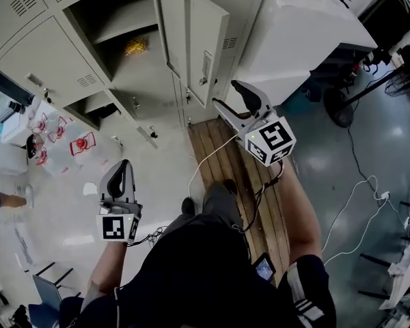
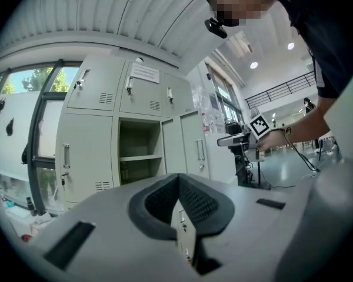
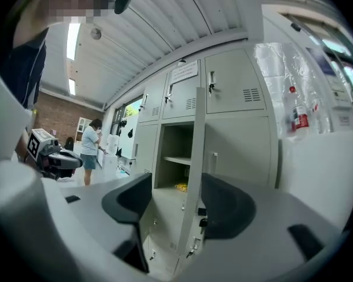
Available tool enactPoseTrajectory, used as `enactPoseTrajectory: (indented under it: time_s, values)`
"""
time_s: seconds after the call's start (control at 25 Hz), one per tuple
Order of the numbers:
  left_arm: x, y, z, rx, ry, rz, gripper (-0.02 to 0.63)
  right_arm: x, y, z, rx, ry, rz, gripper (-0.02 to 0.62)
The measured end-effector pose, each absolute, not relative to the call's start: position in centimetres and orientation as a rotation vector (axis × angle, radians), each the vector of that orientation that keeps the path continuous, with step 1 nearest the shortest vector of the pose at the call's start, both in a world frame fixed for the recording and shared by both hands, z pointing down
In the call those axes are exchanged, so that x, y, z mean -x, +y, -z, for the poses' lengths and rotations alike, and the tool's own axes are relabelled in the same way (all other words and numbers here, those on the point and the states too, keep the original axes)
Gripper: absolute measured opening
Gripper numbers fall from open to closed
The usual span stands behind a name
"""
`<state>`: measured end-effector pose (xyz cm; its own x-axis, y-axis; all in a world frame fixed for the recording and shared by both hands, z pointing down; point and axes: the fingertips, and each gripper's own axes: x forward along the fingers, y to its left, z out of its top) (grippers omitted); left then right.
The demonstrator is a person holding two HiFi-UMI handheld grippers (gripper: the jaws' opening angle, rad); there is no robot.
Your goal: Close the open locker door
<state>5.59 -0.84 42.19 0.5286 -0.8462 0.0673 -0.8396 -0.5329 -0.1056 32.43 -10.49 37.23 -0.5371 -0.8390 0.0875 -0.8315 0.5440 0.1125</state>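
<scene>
— Where is the locker door right now?

— The locker door point(image 1: 191, 39) is standing open, swung out from the locker point(image 1: 96, 12) so that I'm looking at its thin edge. Inside, a shelf point(image 1: 123, 27) is showing, and something small and yellow point(image 1: 135, 45) is lying below it.

— What is your right gripper doing?

— I'm holding my right gripper point(image 1: 225, 93) up just beside the door's free edge, below the handle. Its jaws are standing well apart. In the right gripper view the door's edge is lining up in the gap between them, but the pads aren't pressing on it, so I'm gripping nothing.

— And the left one?

— I'm keeping my left gripper point(image 1: 121, 166) low and well away from the door, out over the pale floor. In the left gripper view its pads are meeting at the tips with nothing between them.

— Anything else around you?

— I'm standing by a wooden bench point(image 1: 222, 152) that is running toward the lockers. A white cabinet point(image 1: 307, 33) is sitting just to the right of the door. In the right gripper view a person point(image 3: 91, 148) is standing far off to the left.
</scene>
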Motion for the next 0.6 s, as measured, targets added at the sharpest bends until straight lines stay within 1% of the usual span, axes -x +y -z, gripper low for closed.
enactPoseTrajectory:
  time_s: [0.16, 0.36, 0.44, 0.6]
  values:
    - [-6.3, -1.8, -41.8, 2.61, 1.606, 0.176, 0.003, -33.5, -13.6, -38.1, -1.302, -2.744, 0.036, 0.27]
    - [-7.4, -2.2, -41.8, 2.522, 1.781, 0.175, 0.003, -33.2, -16.7, -39.4, -1.04, -2.82, 0.047, 0.253]
    - [-7.9, -2.3, -41.8, 2.488, 1.828, 0.189, 0.003, -33.1, -17.5, -39.7, -0.942, -2.851, 0.052, 0.233]
    - [-8.6, -2.3, -41.5, 2.414, 1.883, 0.199, 0.003, -32.6, -17.9, -40.3, -0.741, -2.921, 0.025, 0.233]
